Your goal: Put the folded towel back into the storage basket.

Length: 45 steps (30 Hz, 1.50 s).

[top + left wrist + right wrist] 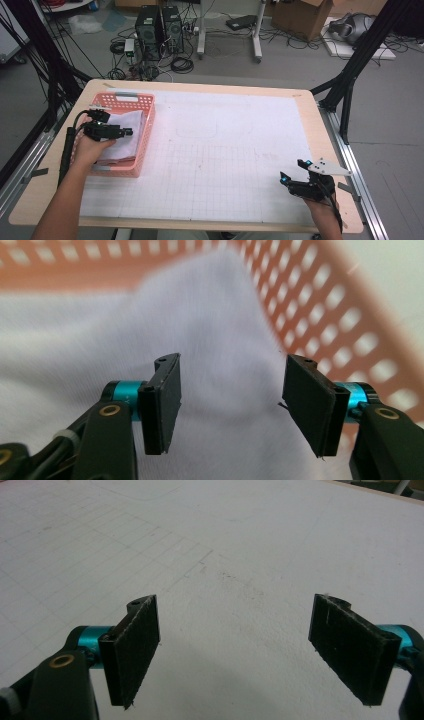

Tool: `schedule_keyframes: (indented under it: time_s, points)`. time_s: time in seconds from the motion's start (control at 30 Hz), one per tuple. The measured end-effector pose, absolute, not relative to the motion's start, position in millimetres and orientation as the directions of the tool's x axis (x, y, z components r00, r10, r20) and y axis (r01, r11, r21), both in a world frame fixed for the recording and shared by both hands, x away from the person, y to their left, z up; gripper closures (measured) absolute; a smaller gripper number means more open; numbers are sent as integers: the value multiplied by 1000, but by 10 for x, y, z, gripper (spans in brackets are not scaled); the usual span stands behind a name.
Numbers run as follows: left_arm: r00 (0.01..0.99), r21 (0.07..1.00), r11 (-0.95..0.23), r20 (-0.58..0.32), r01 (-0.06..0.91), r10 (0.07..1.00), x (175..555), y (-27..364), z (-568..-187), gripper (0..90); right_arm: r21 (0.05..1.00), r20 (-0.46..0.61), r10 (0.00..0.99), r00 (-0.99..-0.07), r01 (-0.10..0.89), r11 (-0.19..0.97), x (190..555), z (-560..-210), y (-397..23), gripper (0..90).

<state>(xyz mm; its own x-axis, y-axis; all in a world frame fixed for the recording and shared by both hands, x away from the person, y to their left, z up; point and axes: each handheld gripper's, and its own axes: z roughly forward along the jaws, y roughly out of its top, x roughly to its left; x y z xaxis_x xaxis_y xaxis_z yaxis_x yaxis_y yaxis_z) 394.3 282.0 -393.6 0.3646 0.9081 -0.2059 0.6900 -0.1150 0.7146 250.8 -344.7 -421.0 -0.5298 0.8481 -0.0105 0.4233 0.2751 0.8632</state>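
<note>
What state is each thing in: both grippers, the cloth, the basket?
left gripper: open, jaws either side of a raised fold of cloth, not pressing it.
right gripper: open, holding nothing, over the gridded mat.
white cloth: crumpled, lying inside the basket.
pink basket: upright at the table's left, holding the cloth.

At the far left sits a salmon-pink basket (pixel 142 102) with a lattice of small holes, holding a plain white cloth (pixel 129 135). The mat (pixel 225 155) is white with a faint grey grid, on a pale wood table (pixel 320 130). Both grippers are black with teal collars.
</note>
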Motion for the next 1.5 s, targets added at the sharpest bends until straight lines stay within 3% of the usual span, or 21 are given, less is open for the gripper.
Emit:
schedule_keyframes:
  time_s: [0.23, 0.4, 0.77, 1.1, 1.5]
  points:
    - [456, 904, 30, -243, 426, 856, 3635, 2730, -3628, 348, 863, -11, 854, -521, 427, 271, 2515, -4213, -3457, 193]
    - [503, 955, 92, -230, 283, 833, 3428, 2526, -3516, 176, 868, -2, 853, -521, 423, 260, 2509, -4197, -3436, 193]
    - [641, 991, 58, -125, 124, 757, 3012, 1802, -3462, 181, 871, -5, 854, -520, 418, 260, 2517, -4195, -3455, 193]
    - [729, 990, -3, -100, 138, 677, 2813, 1160, -3712, 184, 872, -21, 848, -530, 404, 275, 2508, -4180, -3442, 192]
    - [762, 981, -62, -103, 184, 639, 2705, 901, -4121, 198, 878, -30, 855, -518, 395, 271, 2448, -4154, -3449, 191]
